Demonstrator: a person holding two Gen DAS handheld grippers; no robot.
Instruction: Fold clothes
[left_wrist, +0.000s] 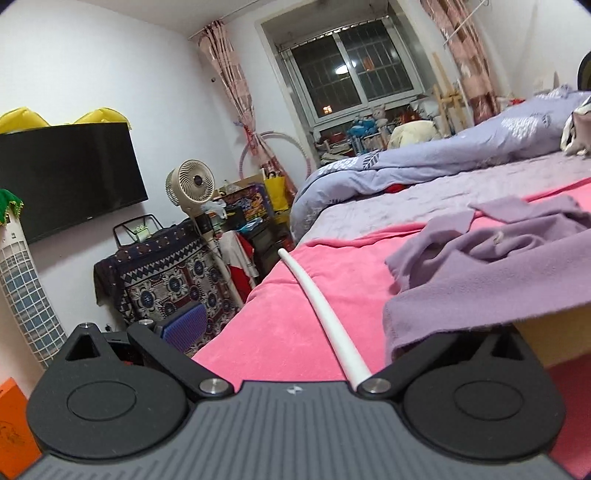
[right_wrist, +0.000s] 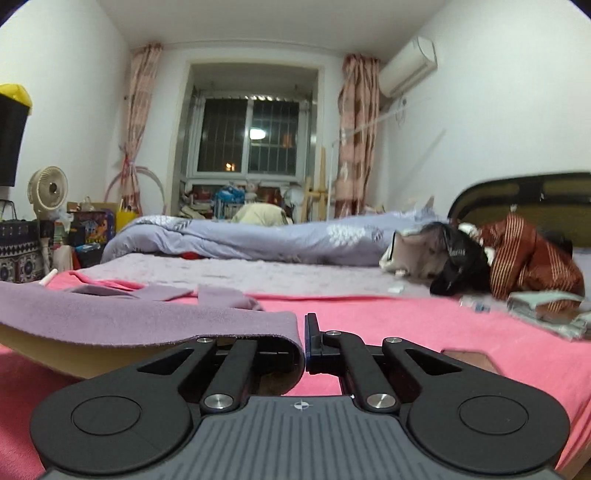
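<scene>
A purple fleece garment (left_wrist: 498, 266) lies crumpled on a pink blanket (left_wrist: 295, 314) spread over the bed, its near part resting on a tan board (left_wrist: 554, 325). My left gripper (left_wrist: 317, 328) is open wide at the bed's edge. Its left pad is bare, and the garment's hem drapes over its right finger. In the right wrist view the purple garment (right_wrist: 129, 314) stretches flat across the tan board (right_wrist: 55, 350). Its hem curls down between the jaws of my right gripper (right_wrist: 304, 347), which is shut on it.
A white rod (left_wrist: 321, 306) lies along the pink blanket. A lilac quilt (right_wrist: 258, 236) is bunched at the far side. A heap of dark and striped clothes (right_wrist: 517, 254) and a folded piece (right_wrist: 546, 302) sit right. A fan (left_wrist: 192, 184) and clutter stand left.
</scene>
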